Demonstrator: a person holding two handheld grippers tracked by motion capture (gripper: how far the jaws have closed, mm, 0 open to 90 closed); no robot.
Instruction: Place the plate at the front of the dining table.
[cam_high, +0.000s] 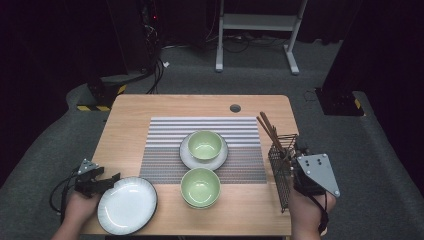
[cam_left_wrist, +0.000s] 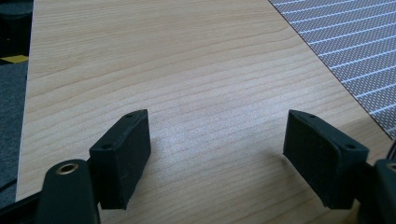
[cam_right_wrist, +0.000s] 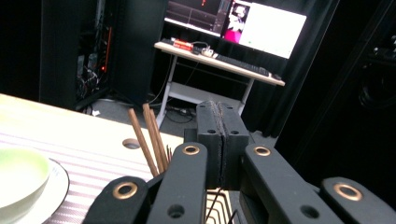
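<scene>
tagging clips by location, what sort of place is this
Likely a lab or studio set up for recording, not a home: a wooden table laid with bowls, black curtains around it, and a monitor on a desk behind.

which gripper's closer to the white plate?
Left. The left gripper sits right at the white plate's upper-left rim, jaws open. The right gripper is across the table at the wire basket, jaws shut.
</scene>
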